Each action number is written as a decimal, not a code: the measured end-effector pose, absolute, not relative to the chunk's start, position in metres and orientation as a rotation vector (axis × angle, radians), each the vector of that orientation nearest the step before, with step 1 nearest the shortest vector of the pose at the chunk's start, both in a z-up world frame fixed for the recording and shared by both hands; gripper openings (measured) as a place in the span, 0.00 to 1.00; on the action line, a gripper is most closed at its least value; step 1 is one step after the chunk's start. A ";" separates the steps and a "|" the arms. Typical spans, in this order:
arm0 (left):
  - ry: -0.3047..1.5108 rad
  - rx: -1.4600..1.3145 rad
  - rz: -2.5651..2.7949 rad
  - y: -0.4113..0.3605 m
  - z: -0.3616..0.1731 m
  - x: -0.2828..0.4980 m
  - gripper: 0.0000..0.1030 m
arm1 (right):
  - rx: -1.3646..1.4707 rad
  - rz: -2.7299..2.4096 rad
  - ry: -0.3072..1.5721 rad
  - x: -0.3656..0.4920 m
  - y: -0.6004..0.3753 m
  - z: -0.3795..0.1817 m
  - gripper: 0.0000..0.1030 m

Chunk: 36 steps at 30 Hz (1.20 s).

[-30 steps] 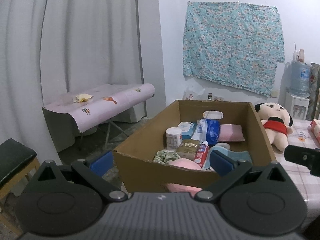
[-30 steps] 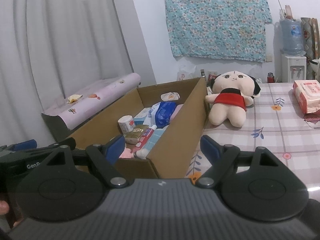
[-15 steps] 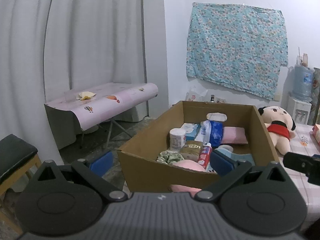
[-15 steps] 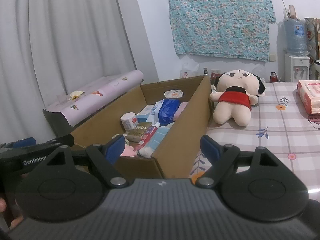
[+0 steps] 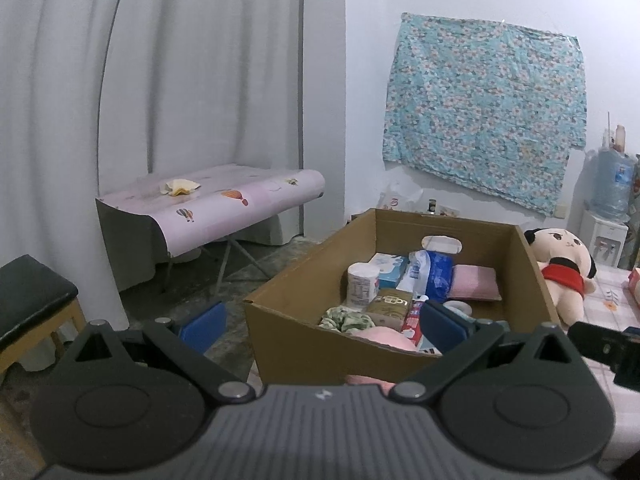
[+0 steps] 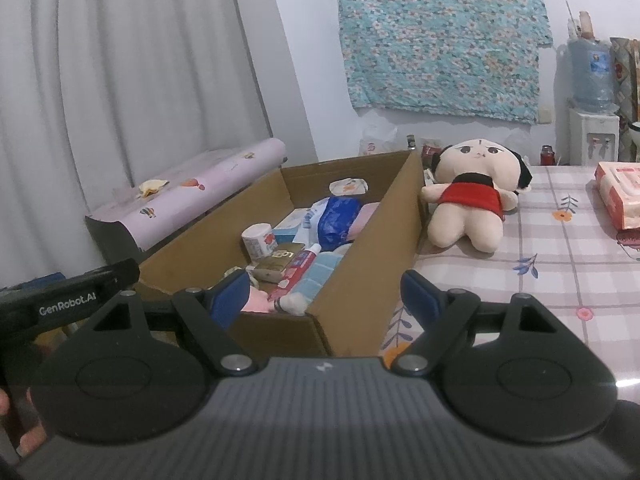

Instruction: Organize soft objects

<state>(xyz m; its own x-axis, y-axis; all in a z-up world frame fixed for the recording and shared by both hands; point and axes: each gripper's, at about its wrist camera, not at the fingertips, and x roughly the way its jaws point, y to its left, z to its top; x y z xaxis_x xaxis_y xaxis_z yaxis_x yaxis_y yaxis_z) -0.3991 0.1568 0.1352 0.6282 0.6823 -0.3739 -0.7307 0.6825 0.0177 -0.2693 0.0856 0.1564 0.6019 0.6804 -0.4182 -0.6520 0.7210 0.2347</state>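
Both grippers, left (image 5: 322, 322) and right (image 6: 326, 294), have jaws spread, nothing pinched. Looks like pre-grab hovering. Next: reach the plush doll (image 6: 470, 196) ahead-right of the right jaws, beside the box (image 6: 360, 280).

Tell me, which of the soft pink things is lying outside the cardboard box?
The pink-skinned plush doll in a red top; it lies on the checked tablecloth beside the box, while the pink cushion sits inside.

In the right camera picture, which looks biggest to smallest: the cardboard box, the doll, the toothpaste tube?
1. Cardboard box
2. Doll
3. Toothpaste tube

The box is nearer the camera, but it is clearly biggest anyway.
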 end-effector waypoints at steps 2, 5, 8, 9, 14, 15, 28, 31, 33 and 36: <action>0.367 -0.140 0.814 0.157 0.135 -0.399 1.00 | 0.056 0.778 0.511 -0.270 0.088 0.156 0.80; 0.370 -0.141 0.814 0.158 0.135 -0.399 1.00 | 0.053 0.775 0.513 -0.270 0.089 0.156 0.81; 0.369 -0.142 0.813 0.158 0.135 -0.399 1.00 | 0.055 0.769 0.513 -0.270 0.090 0.156 0.81; 0.370 -0.139 0.813 0.158 0.135 -0.399 1.00 | 0.058 0.770 0.514 -0.269 0.089 0.156 0.81; 0.370 -0.137 0.823 0.157 0.134 -0.399 1.00 | 0.067 0.772 0.517 -0.268 0.088 0.154 0.81; 0.370 -0.137 0.822 0.157 0.134 -0.399 1.00 | 0.067 0.773 0.518 -0.268 0.088 0.153 0.81; 0.368 -0.128 0.814 0.147 0.133 -0.396 1.00 | 0.068 0.772 0.521 -0.268 0.086 0.153 0.81; 0.365 -0.132 0.818 0.146 0.133 -0.397 1.00 | 0.068 0.771 0.522 -0.268 0.086 0.153 0.81; 0.365 -0.130 0.821 0.146 0.134 -0.397 1.00 | 0.068 0.772 0.521 -0.268 0.086 0.153 0.81; 0.364 -0.131 0.822 0.145 0.134 -0.397 1.00 | 0.068 0.772 0.522 -0.268 0.086 0.153 0.82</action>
<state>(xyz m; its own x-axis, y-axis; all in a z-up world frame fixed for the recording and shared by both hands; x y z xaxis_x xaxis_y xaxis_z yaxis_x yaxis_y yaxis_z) -0.3969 0.1454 0.1338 0.6228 0.6915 -0.3659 -0.7359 0.6765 0.0260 -0.2676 0.0861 0.1530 0.5967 0.6810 -0.4246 -0.6480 0.7209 0.2456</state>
